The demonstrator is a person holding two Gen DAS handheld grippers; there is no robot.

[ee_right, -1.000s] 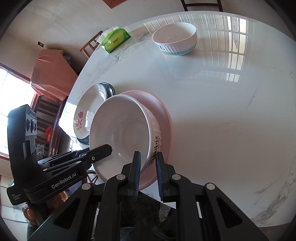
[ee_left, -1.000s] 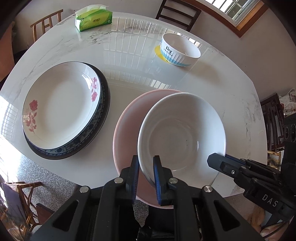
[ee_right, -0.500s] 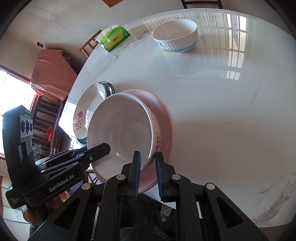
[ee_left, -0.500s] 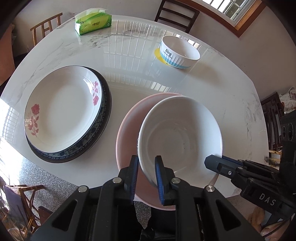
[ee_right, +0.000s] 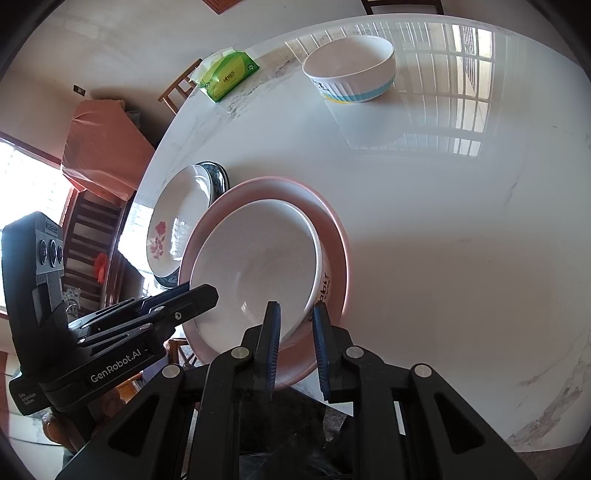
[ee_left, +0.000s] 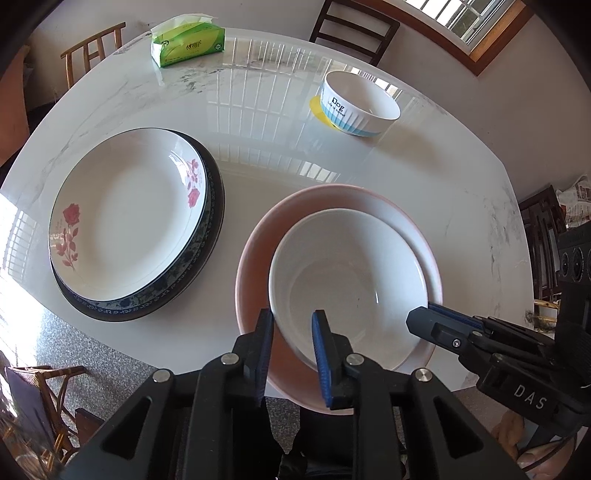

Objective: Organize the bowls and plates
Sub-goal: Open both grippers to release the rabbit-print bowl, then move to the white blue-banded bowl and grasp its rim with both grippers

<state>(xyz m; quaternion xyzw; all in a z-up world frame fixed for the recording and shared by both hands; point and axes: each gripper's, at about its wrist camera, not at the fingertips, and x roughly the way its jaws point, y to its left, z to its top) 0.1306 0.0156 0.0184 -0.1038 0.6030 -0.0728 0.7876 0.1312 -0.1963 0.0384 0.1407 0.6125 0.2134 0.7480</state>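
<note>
White marble dining table (ee_left: 280, 155), sunlit, chairs around. Lower centre: white bowl (ee_left: 347, 280) seated inside pink plate (ee_left: 258, 240), left gripper (ee_left: 291, 332) and right gripper (ee_right: 295, 325) each straddling its near rim, jaws slackened, likely releasing after nesting. Left: rose plate (ee_left: 125, 214) stacked on blue-rimmed plate (ee_left: 210, 221); upper right: striped bowl (ee_left: 360, 105) apart.

Green tissue pack (ee_left: 188, 43) at the far edge of a white marble table (ee_left: 258, 140), wooden chairs (ee_left: 354, 27) beyond.

White bowl (ee_left: 351, 280) sits in pink plate (ee_left: 402, 210), seemingly seated; rose plate (ee_left: 125, 218) beside.
</note>
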